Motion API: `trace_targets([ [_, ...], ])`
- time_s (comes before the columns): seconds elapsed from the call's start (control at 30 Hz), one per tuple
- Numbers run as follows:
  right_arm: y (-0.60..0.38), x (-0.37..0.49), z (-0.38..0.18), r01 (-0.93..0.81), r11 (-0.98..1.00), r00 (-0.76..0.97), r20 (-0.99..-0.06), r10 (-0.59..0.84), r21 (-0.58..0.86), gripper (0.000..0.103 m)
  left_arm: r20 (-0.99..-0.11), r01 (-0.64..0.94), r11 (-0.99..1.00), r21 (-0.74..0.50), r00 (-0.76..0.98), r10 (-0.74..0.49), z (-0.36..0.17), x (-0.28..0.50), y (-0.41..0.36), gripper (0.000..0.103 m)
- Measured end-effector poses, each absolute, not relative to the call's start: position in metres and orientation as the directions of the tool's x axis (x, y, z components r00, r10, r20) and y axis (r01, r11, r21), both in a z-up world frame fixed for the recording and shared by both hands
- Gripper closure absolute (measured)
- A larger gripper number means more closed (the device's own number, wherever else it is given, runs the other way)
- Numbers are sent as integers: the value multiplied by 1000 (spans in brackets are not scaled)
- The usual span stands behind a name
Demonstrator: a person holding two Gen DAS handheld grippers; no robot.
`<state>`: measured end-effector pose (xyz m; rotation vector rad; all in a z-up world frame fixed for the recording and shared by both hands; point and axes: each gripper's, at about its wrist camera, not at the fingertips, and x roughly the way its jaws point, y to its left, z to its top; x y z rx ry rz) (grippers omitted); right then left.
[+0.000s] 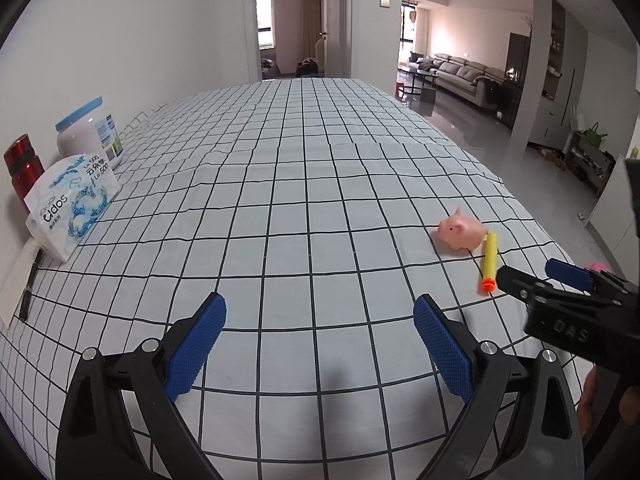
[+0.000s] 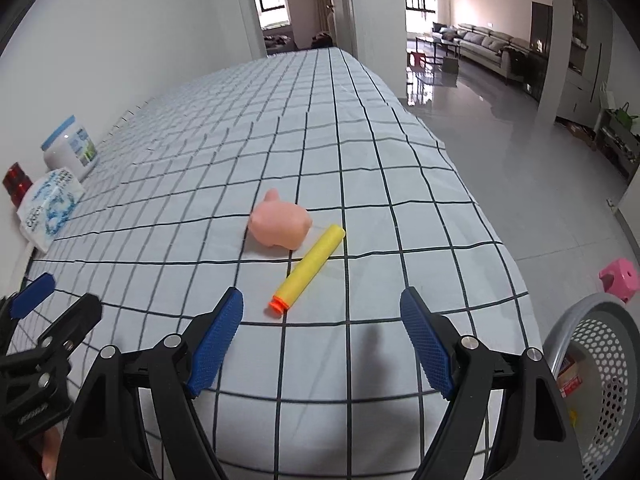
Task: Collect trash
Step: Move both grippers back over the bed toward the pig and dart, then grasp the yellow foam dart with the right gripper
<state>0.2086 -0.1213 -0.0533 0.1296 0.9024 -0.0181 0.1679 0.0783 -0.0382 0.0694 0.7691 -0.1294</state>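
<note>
Tabletop [image 2: 360, 128] under checked cloth, mostly bare; its right edge drops to open floor. One pig [image 2: 280, 224] and one dart [image 2: 308, 268] lie touching near that edge. One basket [image 2: 600, 320] stands below the corner. Left claw [image 1: 320, 340] and right claw [image 2: 322, 332] both spread, empty, above the cloth.

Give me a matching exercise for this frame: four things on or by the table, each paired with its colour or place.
Things:
1. pig toy
2. foam dart
3. basket
4. bottle

Descriptions:
A. red, by the wall
B. pink, on the checked cloth
C. grey, beside the table's edge
D. yellow with an orange tip

Pairs: 1-B, 2-D, 3-C, 4-A
</note>
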Motion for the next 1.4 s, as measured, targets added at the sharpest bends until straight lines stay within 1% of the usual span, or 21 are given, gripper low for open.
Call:
trace_targets([
  [0.37,-113,233,-66,105,994,576,-817,-36,30,26,-706,154,988,-14,698,-119,-41,165,80,10],
  [0.4,-113,233,-66,106,994,576,-817,-41,25,29,-708,159,987,-12,696,-121,-42,165,79,10],
  [0.43,-112,235,-68,103,994,571,-820,-40,23,35,-708,161,987,-11,696,-122,-42,164,78,10],
  [0.57,-107,238,-69,99,995,574,-817,-49,10,47,-703,162,987,-8,701,-121,-41,164,77,10],
  [0.63,-109,238,-69,97,995,579,-814,-46,13,58,-700,163,987,-9,704,-122,-41,163,77,10],
  [0.67,-110,237,-69,96,995,581,-813,-42,18,62,-698,164,986,-8,706,-122,-41,163,77,10],
  [0.73,-113,236,-69,94,995,584,-811,-33,28,77,-696,165,986,-4,707,-122,-41,162,75,10],
  [0.77,-116,235,-69,94,995,585,-810,-25,37,82,-696,167,986,-2,708,-121,-42,162,74,10],
  [0.8,-120,235,-69,94,994,586,-810,-18,46,90,-696,169,986,1,708,-121,-42,162,73,10],
  [1.07,-141,211,-67,89,988,618,-785,43,125,91,-701,197,980,-1,699,-141,-40,160,62,10],
  [1.4,-175,169,-56,115,982,650,-759,40,150,91,-711,245,968,-48,673,-205,-38,179,20,10],
])
